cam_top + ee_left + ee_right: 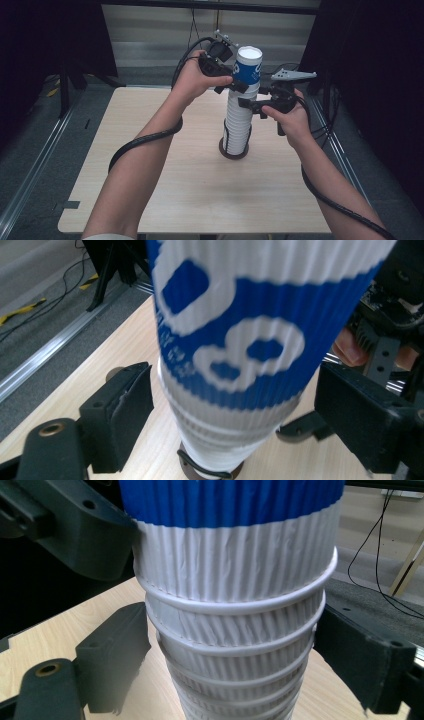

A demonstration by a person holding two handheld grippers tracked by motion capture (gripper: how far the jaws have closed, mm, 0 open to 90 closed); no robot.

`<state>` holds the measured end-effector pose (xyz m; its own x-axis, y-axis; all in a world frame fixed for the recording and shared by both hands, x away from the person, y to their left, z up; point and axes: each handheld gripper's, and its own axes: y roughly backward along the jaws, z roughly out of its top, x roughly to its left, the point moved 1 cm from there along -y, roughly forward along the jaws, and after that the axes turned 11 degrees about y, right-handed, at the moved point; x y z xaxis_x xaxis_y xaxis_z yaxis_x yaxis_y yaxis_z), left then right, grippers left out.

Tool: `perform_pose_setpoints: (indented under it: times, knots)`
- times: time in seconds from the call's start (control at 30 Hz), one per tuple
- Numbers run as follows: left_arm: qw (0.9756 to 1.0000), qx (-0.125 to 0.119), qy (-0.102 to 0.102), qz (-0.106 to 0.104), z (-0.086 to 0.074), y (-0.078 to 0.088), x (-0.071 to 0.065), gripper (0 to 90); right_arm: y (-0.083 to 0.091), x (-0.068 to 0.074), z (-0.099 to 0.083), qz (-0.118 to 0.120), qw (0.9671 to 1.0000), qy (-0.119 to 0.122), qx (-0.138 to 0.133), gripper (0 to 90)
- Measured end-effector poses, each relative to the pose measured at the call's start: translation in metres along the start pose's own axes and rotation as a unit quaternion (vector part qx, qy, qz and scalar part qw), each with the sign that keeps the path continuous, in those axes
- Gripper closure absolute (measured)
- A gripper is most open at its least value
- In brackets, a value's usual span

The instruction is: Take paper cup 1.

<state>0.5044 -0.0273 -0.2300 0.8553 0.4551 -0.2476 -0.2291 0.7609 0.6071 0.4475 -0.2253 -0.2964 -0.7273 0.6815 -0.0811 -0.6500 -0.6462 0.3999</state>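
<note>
A tall stack of nested white ribbed paper cups stands in a dark round base on the wooden table. Its top cup is blue and white. My left gripper straddles this blue cup low on its wall; in the left gripper view a small gap shows at each jaw, so it is open. My right gripper sits just below it. In the right gripper view both jaws press against the white cup rims under the blue cup.
Black cables trail from both grippers across the forearms. A metal rail runs along the floor left of the table. Dark stands and curtains line both sides. The table edge lies near the bottom of the high view.
</note>
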Motion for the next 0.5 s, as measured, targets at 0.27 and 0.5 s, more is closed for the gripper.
perform_pose_setpoints:
  times: [0.27, 0.5]
  knots:
    - [1.0, -0.006, 0.001, 0.003, 0.0055, -0.0096, -0.0033, 16.1, -0.0001, 0.0009, -0.0001, -0.004, 1.0, 0.004, -0.002, 13.6]
    - [0.9999, -0.006, -0.008, 0.008, 0.0059, -0.0109, -0.0055, 17.6, 0.001, 0.002, 0.001, -0.009, 0.9999, 0.005, -0.005, 13.5]
